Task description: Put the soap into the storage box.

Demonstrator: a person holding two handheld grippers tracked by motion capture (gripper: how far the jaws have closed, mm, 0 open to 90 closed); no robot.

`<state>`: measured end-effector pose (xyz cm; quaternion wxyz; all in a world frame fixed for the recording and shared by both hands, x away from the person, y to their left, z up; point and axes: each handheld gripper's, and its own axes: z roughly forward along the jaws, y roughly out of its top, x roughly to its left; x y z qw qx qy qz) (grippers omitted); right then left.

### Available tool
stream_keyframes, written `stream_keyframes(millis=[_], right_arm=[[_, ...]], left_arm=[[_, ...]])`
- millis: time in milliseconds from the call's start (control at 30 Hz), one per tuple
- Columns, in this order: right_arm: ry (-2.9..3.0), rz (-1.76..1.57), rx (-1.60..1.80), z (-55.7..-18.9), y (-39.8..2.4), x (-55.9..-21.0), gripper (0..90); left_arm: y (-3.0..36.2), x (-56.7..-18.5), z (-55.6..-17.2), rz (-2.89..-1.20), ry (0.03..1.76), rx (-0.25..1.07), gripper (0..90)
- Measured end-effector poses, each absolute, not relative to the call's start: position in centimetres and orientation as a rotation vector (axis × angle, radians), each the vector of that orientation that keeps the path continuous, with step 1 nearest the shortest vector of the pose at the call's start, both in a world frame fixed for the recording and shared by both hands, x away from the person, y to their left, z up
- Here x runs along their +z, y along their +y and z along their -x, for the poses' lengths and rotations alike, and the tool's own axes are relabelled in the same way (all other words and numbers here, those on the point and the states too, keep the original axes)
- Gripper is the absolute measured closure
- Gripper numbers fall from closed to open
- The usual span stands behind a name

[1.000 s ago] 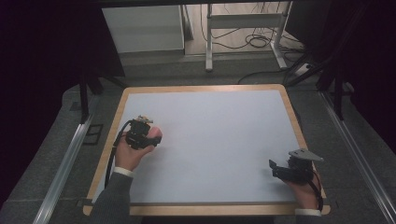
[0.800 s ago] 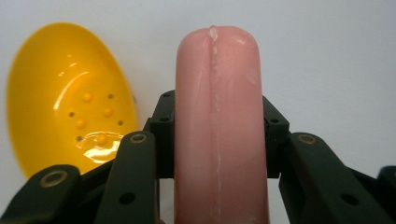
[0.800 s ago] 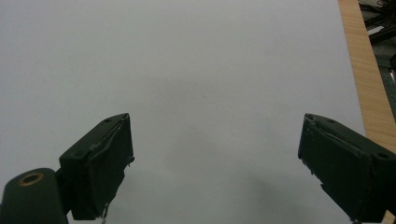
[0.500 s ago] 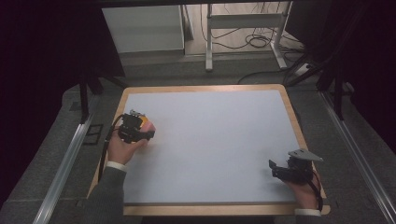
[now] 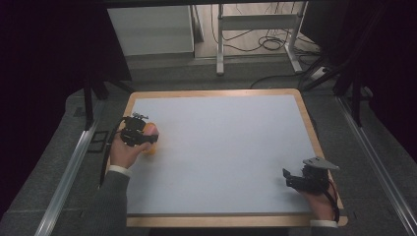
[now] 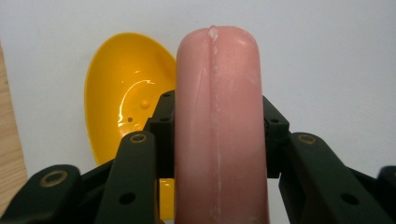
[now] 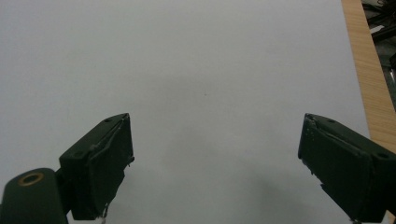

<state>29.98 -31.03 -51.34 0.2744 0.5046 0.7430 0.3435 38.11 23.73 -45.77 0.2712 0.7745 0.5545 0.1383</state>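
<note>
Left tongs (image 6: 217,140) are clenched on a pink sausage (image 6: 218,126), gripping it w/ a jaw on each side about mid-length, rounded end pointing away from the camera. From the high view the left tongs (image 5: 136,132) sit at the left edge of the counter (image 5: 221,147), sausage (image 5: 151,130) just showing past them. Right below is a yellow bowl (image 6: 126,98), shallow and glossy, empty as far as can be seen, lying on the white counter top near the wooden rim.

Likely step: putting the sausage into the bowl. To do it well, the person should centre the sausage over the bowl's hollow, not its rim, lower it close before letting go, & tilt it flatter so it doesn't roll or tip the light bowl.

Right tongs (image 7: 215,168) are released, jaws spread wide w/ nothing between, resting near the front right corner (image 5: 306,180), well apart from the bowl (image 5: 150,147).
</note>
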Motion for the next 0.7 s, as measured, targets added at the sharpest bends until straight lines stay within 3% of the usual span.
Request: stream_keyframes(millis=[700], right_arm=[[2.011, -1.353, 0.915, -30.0, -30.9, -51.5, 9.9]], left_arm=[[25.1, -46.9, -40.0, -2.037, 1.598, 0.412, 59.8]])
